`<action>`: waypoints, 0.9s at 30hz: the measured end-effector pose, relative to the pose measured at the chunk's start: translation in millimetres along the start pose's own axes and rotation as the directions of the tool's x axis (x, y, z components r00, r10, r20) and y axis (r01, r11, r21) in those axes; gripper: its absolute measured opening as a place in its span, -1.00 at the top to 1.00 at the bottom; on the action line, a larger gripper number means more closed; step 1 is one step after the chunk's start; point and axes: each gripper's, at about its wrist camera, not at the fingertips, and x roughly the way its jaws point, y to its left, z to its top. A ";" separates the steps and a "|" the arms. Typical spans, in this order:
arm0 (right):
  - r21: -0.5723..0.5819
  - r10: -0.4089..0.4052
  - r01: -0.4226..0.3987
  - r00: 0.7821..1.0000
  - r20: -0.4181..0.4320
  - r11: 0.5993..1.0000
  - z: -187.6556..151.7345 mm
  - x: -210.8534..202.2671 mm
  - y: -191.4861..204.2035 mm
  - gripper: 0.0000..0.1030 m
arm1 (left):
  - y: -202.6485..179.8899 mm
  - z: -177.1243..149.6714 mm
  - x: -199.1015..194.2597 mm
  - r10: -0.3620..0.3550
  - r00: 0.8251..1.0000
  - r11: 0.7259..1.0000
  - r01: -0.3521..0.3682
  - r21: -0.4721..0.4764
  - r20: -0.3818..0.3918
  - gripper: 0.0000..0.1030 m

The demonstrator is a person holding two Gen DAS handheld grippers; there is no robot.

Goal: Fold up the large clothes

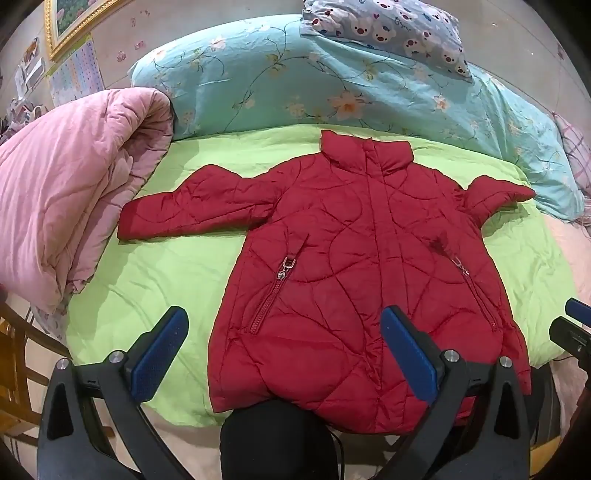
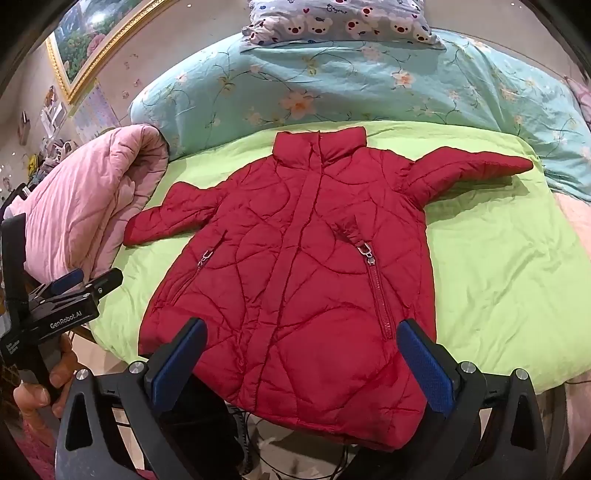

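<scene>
A red quilted jacket [image 1: 354,266] lies flat, front up, on a green sheet [image 1: 166,266], collar away from me, both sleeves spread out. It also shows in the right wrist view [image 2: 295,273]. My left gripper [image 1: 284,354] is open and empty, above the jacket's lower left hem. My right gripper [image 2: 301,365] is open and empty, above the lower hem near the right pocket zipper [image 2: 376,288]. The right gripper's tip shows at the left wrist view's right edge [image 1: 572,328]; the left gripper shows at the right wrist view's left edge [image 2: 66,299].
A rolled pink quilt [image 1: 62,206] lies left of the jacket. A blue floral duvet [image 1: 332,81] and a bear-print pillow [image 1: 391,26] lie behind it. The bed's near edge runs under the hem. A wooden chair [image 1: 14,354] stands at the lower left.
</scene>
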 end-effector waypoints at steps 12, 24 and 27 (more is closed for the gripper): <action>-0.013 -0.001 0.001 1.000 0.002 1.000 -0.9 -3.3 4.1 -1.00 | -4.9 -2.1 -3.4 0.003 1.000 1.000 -0.004 0.013 0.013 -1.00; -0.034 -0.005 0.005 1.000 -0.002 0.999 -1.7 -6.5 8.6 -1.00 | -4.0 -2.3 -7.5 -0.013 1.000 1.000 0.013 0.025 0.012 -1.00; -0.034 -0.006 0.006 1.000 0.003 0.999 -1.3 -8.0 8.7 -1.00 | -4.5 -2.0 -7.9 -0.020 1.000 1.000 0.019 0.017 0.019 -1.00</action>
